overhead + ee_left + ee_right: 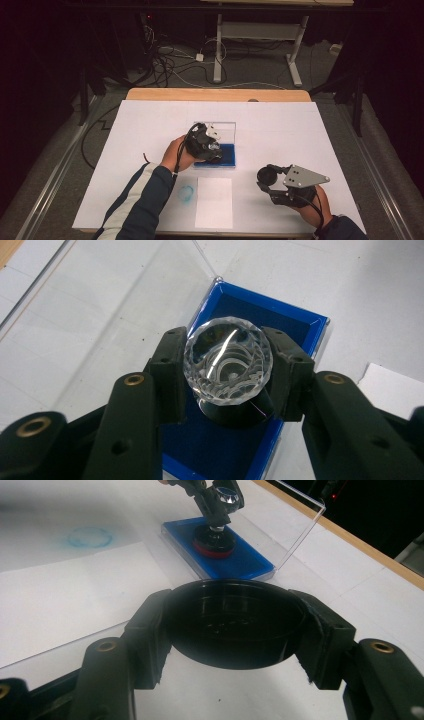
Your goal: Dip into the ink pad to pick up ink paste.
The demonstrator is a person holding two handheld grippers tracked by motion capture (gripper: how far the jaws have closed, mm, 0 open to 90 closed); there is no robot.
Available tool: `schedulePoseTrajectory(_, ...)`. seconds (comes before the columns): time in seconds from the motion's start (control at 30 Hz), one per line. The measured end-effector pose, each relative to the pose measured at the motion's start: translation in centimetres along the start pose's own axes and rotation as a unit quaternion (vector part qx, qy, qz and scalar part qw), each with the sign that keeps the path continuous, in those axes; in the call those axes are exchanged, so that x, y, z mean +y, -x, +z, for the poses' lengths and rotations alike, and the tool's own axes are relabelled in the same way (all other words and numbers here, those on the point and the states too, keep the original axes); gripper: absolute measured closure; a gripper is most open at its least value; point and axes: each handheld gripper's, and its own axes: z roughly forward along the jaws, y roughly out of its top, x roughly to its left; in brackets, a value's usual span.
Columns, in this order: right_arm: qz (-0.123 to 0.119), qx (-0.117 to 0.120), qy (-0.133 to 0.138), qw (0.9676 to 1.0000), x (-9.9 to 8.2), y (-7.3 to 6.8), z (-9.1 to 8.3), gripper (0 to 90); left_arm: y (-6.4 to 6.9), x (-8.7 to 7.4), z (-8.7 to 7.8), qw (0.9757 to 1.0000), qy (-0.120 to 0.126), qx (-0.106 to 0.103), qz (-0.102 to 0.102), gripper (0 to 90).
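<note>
Stamp frame centre, crystal knob clamped between left gripper jaws, base pressed on blue ink pad; long axis upright, knob up, face down. Cap already off, gripped in right gripper jaws, lower frame. Judged: inking underway; stamping paper and recapping left.

The stamp with a faceted clear crystal knob is standing upright on the blue ink pad, its black base with a red rim pressing into the pad. The pad is lying in an open clear case near the middle of the white-covered table. The stamp's round black cap is being held above the table near the front right corner, its hollow side facing up.
</note>
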Motion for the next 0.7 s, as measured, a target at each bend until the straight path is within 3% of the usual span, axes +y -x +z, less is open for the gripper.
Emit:
schedulePoseTrajectory(0.37,0.003,-0.004,0.005,1.0000,0.0,0.3,-0.2,38.7,-0.2,-0.1,-0.2,1.0000,0.004,-0.002,0.006,54.8)
schedulePoseTrajectory(0.7,0.004,-0.005,0.004,1.0000,-0.1,0.4,-0.2,38.7,-0.4,-0.3,-1.6,0.9996,0.025,0.007,0.005,54.8)
